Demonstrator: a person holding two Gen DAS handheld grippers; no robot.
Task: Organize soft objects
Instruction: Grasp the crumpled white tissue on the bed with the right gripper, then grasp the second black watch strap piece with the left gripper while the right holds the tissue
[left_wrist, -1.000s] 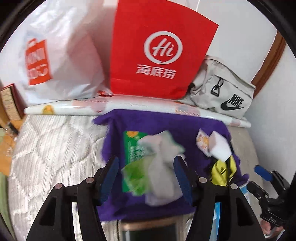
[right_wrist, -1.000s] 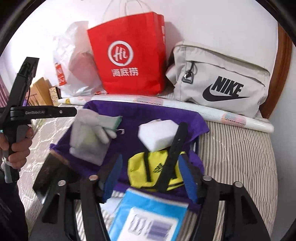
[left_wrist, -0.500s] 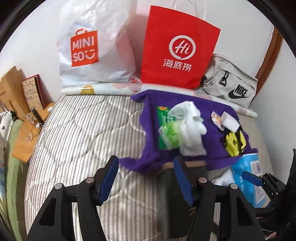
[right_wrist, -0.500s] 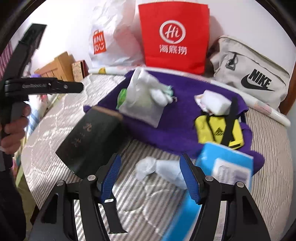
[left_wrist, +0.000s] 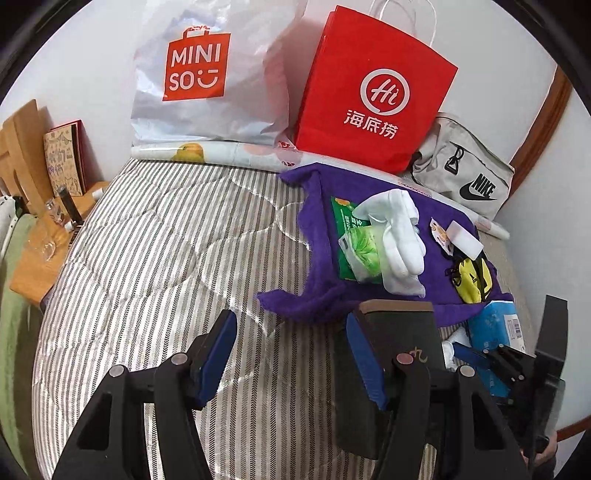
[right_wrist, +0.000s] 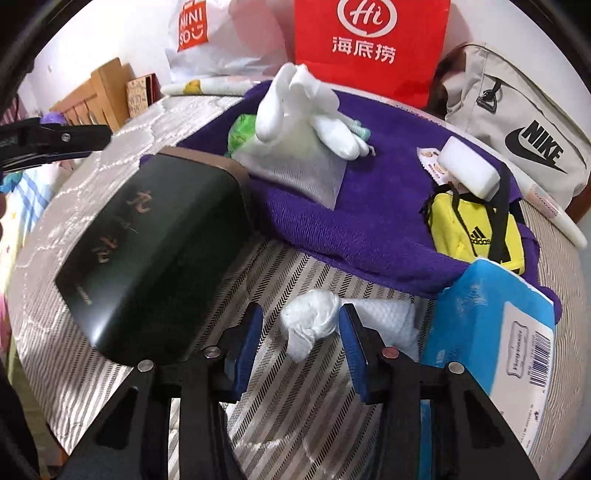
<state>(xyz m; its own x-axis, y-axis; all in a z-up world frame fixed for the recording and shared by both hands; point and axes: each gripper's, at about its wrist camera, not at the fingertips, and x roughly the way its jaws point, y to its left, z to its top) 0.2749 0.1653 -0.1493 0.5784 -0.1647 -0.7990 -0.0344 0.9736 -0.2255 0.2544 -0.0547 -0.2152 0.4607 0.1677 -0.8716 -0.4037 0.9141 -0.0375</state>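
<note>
**Right gripper closing in around white wad, left open over bare bed**

Right gripper (right_wrist: 301, 332) has just been narrowing its jaws; the crumpled white tissue wad (right_wrist: 314, 321) sits between the blue pads. The far pad looks close to the wad, maybe touching, the near pad stands clear, so no firm grip as far as the view shows. Wad lies on the striped mattress (right_wrist: 295, 406), between the dark box (right_wrist: 155, 254) and the blue tissue pack (right_wrist: 495, 325), just off the edge of the purple towel (right_wrist: 369, 206).

Left gripper (left_wrist: 291, 354) hangs with jaws apart and nothing between them, over bare striped quilt; dark box is just beyond its right finger.

On the towel: white gloves (right_wrist: 310, 107) on a mesh pouch, white sponge (right_wrist: 469, 170), yellow Adidas pouch (right_wrist: 476, 229). At the wall: red Hi bag (left_wrist: 373, 99), Miniso bag (left_wrist: 207, 74), Nike bag (left_wrist: 465, 177).
</note>
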